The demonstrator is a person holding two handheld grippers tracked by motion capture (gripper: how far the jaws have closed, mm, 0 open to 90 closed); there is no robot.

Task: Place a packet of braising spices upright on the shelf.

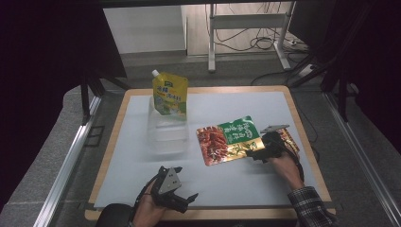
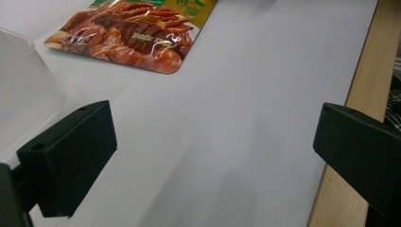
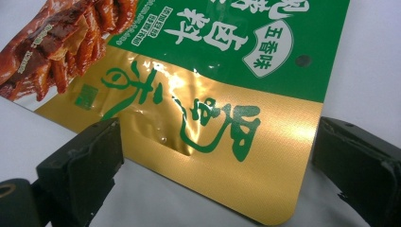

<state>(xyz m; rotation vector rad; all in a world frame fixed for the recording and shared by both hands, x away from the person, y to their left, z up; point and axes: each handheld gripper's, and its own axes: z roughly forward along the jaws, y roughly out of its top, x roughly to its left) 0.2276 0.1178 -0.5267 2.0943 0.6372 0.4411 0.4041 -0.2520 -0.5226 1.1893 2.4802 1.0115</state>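
The right hand-held gripper (image 3: 213, 156) was held wide open around the flat green-and-gold foil snack pouch (image 3: 198, 94); the left hand-held gripper (image 2: 213, 156) was held wide open over the desk (image 2: 227, 118).

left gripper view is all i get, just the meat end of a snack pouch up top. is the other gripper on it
Observer: Not clamped. The right gripper has its jaws open either side of the snack pouch, at its gold edge.
Operator: anything else on the table
Observer: A yellow spout pouch stands at the far side, behind a clear plastic tub.
Operator: where am i sitting
Observer: The left gripper is near the table's front edge, jaws open, nothing between them.
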